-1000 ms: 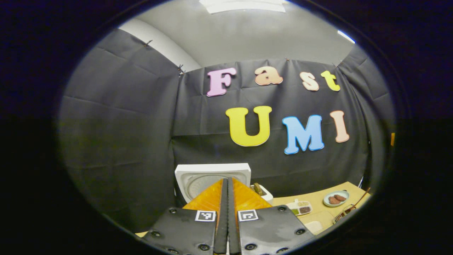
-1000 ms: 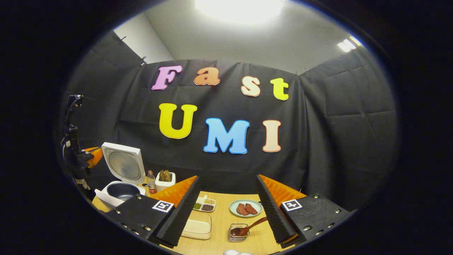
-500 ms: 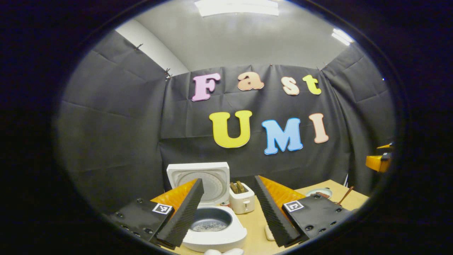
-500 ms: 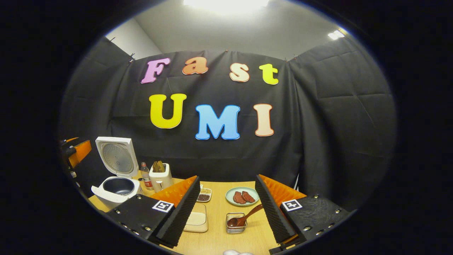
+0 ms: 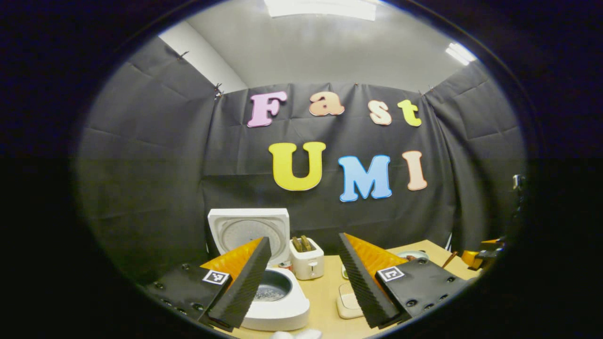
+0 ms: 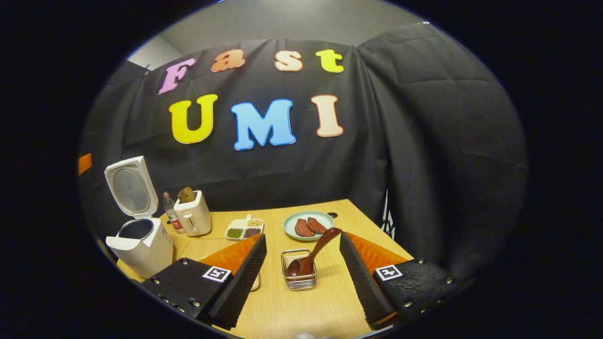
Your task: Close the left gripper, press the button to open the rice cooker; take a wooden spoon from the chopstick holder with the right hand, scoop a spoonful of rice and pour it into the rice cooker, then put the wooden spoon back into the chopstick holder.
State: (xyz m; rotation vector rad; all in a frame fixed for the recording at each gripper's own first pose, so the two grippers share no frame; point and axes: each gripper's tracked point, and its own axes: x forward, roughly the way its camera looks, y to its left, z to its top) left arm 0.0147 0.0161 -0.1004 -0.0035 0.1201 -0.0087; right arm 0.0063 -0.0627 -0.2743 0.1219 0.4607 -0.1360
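The white rice cooker (image 5: 278, 308) stands with its lid (image 5: 248, 228) up, and a few white grains lie in its dark pot. My left gripper (image 5: 304, 238) is open in front of it, holding nothing. The cooker (image 6: 141, 245) is at the far left of the right gripper view. A wooden spoon (image 6: 313, 252) leans in a small wire holder (image 6: 298, 278) on the table. My right gripper (image 6: 302, 237) is open just short of the holder, with the spoon between the lines of its fingers and untouched. A shallow rice container (image 6: 202, 246) sits partly behind its left finger.
A white toaster (image 6: 193, 217) and a small bottle (image 6: 173, 220) stand beside the cooker. A divided dish (image 6: 244, 229) and a plate of meat (image 6: 308, 225) lie behind the holder. The wooden table (image 6: 301, 310) ends at the black cloth walls.
My left gripper went from shut to open and drew back from the cooker. My right gripper dipped down and moved closer to the holder with the spoon.
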